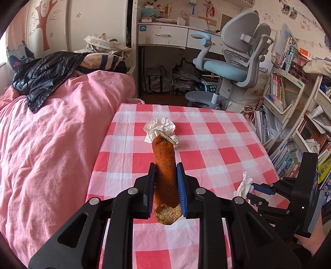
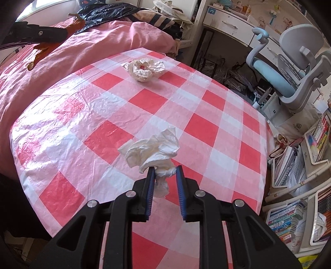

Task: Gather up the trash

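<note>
Left wrist view: an orange, crumbly stick-shaped scrap (image 1: 165, 175) is pinched between the pads of the left claw (image 1: 166, 182), held up over the checkered bench (image 1: 227, 144). A crumpled white tissue (image 2: 153, 153) is clamped at its lower end by the right claw (image 2: 165, 178), just above the cloth. A scrunched wrapper (image 2: 144, 69) is left lying at the far end of the bench.

Soft daylight fills both views, brightest near the window (image 2: 39, 4) at the upper left. The checked cloth (image 2: 144, 107) on the bench shows white glare toward that window. Shadows are faint. Focus is sharp; fisheye bending and dark vignetting mark the corners.
</note>
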The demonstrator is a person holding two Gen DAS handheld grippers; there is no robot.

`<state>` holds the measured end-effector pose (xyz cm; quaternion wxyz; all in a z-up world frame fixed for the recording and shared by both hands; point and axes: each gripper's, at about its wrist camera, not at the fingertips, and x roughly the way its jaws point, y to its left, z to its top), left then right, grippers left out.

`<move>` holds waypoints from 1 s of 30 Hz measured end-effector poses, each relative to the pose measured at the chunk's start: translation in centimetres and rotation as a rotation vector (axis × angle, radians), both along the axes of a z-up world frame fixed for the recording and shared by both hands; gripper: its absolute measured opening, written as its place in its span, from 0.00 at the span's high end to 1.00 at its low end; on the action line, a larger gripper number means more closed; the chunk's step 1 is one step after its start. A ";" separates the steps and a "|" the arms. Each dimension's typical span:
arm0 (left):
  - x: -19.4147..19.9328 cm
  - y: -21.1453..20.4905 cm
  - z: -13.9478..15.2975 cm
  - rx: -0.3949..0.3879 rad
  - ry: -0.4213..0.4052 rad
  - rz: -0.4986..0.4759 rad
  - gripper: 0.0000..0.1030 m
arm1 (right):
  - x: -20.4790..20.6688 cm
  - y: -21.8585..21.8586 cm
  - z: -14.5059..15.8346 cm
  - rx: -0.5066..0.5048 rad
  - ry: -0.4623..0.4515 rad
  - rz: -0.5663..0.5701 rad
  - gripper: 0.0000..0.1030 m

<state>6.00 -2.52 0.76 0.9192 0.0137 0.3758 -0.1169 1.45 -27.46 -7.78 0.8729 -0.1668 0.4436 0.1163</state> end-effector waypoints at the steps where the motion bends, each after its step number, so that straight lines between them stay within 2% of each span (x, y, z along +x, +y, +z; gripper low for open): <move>1: 0.0 0.0 0.0 0.000 0.001 0.000 0.81 | 0.0 0.0 0.0 0.000 -0.001 -0.001 0.79; 30: -0.1 -0.4 -0.4 0.016 0.001 -0.005 0.81 | -0.2 0.1 0.4 0.007 -0.016 0.016 0.78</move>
